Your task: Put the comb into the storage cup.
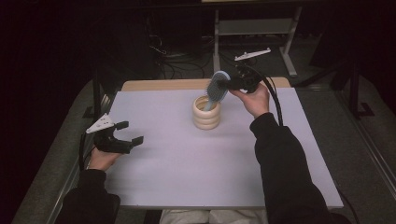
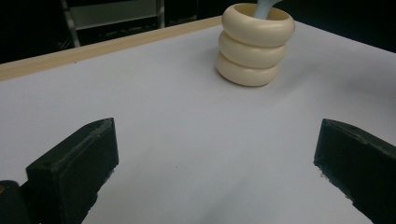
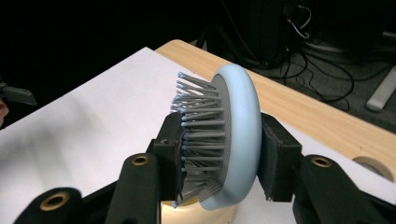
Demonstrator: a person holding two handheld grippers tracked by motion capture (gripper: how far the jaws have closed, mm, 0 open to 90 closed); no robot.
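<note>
Clamped across the head of a pale blue hairbrush (image 1: pixel 217 86), the right gripper (image 1: pixel 233 83) in the high view holds it tilted over a cream holder (image 1: pixel 206 113) of 3 stacked rings near the far middle of the white table (image 1: pixel 187 163), the handle already dipping inside; the left gripper (image 1: pixel 125 135) idles at the near left, jaws apart and empty. From the left gripper view, the holder (image 2: pixel 254 46) stands upright with the handle inside its mouth. In the right gripper view, one jaw presses the bristles, the other the brush's (image 3: pixel 229 140) back. Judging by this, lowering straight down and releasing only once the handle bottoms out should avoid tipping the holder.
</note>
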